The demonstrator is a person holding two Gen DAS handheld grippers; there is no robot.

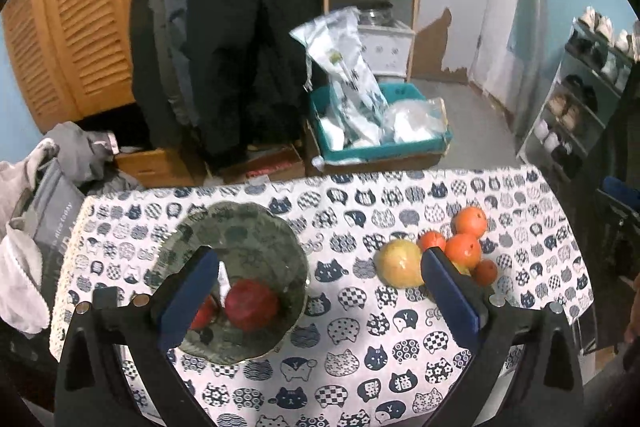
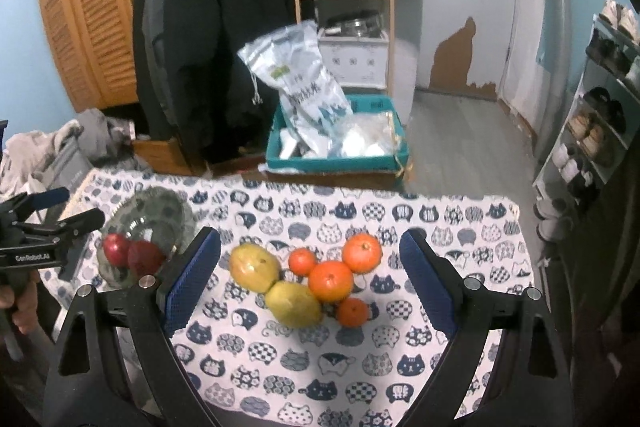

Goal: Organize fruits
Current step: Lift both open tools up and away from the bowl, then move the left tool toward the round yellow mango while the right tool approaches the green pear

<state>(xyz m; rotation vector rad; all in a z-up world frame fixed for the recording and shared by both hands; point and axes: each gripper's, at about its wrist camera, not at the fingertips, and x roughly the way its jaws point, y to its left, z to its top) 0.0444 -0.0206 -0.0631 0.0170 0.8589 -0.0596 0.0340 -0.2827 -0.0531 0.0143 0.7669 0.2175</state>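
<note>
A glass bowl (image 1: 248, 223) (image 2: 160, 201) sits at the left of the cat-print table and holds two red apples (image 1: 251, 305) (image 2: 116, 249). To its right, two yellow-green fruits (image 2: 254, 267) (image 2: 294, 303) and several oranges (image 2: 330, 281) (image 1: 463, 250) lie in a cluster on the cloth. My left gripper (image 1: 320, 295) (image 2: 85, 205) hovers open over the bowl's near side, nothing between its pads. Open as well, my right gripper (image 2: 310, 283) hangs above the fruit cluster, its blue pads (image 2: 192, 283) wide apart and touching no fruit.
The table (image 2: 360, 367) ends at a far edge, with a teal crate of plastic bags (image 2: 340, 147) on the floor beyond. Dark coats (image 2: 208, 27) hang behind, grey clothes (image 2: 60, 147) are piled at left, and a shoe rack (image 2: 592, 131) stands at right. A hand (image 2: 12, 301) holds the left gripper.
</note>
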